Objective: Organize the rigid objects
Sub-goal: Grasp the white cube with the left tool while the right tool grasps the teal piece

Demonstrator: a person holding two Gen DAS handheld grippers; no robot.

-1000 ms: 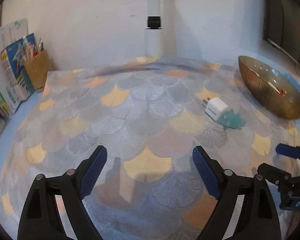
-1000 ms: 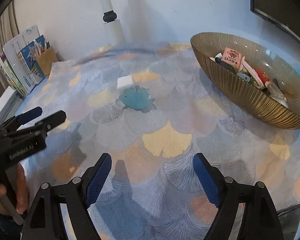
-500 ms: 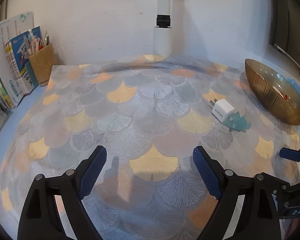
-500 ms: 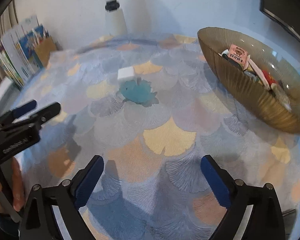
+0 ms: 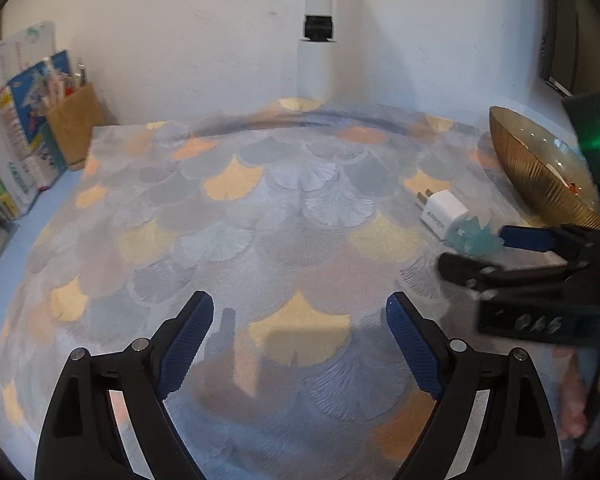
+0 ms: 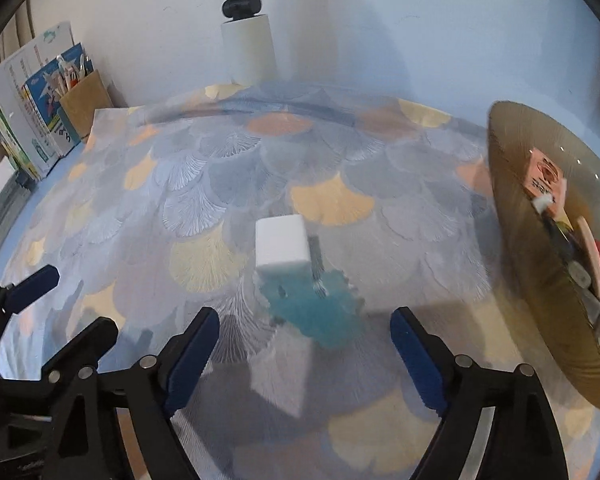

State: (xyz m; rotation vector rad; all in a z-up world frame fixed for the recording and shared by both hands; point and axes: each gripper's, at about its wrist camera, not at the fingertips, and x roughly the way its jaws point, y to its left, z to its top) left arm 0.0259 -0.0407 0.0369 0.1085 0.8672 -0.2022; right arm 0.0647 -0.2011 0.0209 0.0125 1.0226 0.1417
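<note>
Right gripper (image 6: 304, 344) now nearer the white cube-shaped plug charger (image 6: 282, 244) and the translucent teal plastic piece (image 6: 320, 316) touching it on the fan-patterned cloth (image 6: 204, 184); jaws closing, empty. Left gripper (image 5: 300, 336) wide, empty.

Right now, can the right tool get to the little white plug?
Probably yes. The right tool is empty, its jaws closing, with the white plug just ahead. Only the blue toy lies between, touching the plug, so it might get nudged.

White cube wall chargers (image 6: 282, 242): one
Translucent teal plastic toys (image 6: 320, 312): one
Ribbed gold glass bowls (image 6: 536, 280): one (several small items inside, blurred)
Brown cardboard pen holders (image 6: 86, 102): one
Two-finger grippers: two
</note>
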